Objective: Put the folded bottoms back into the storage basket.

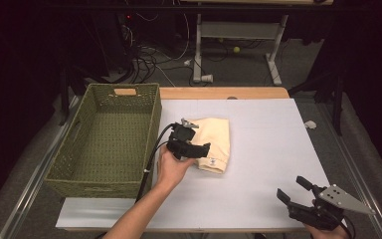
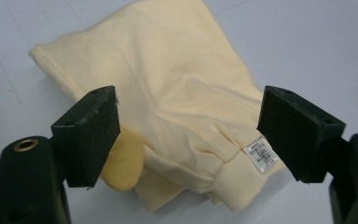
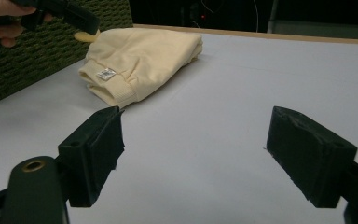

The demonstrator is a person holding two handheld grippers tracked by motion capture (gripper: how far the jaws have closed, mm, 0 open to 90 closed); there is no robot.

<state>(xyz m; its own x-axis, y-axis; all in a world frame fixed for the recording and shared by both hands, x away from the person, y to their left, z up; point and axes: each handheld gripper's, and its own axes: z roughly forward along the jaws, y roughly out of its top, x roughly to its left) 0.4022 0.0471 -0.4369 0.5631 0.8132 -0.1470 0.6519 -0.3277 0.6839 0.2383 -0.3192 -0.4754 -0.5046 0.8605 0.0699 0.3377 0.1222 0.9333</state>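
The folded garment (image 1: 214, 142) is pale cream-yellow, plain, with a small white label (image 2: 261, 155) printed in dark text (too small to read). At its nine o'clock the woven basket (image 1: 104, 142) is olive green. Both grippers are black (image 1: 191, 144) (image 1: 292, 191). The table top (image 1: 278, 149) is plain white.

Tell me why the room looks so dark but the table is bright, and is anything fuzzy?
High view: light falls on the white table, while the floor and far room stay dim. Left gripper view: the folded cream garment is sharp enough to show its label, though the print is too small to read. Right gripper view: the near black jaws look soft, and the green basket is grainy.
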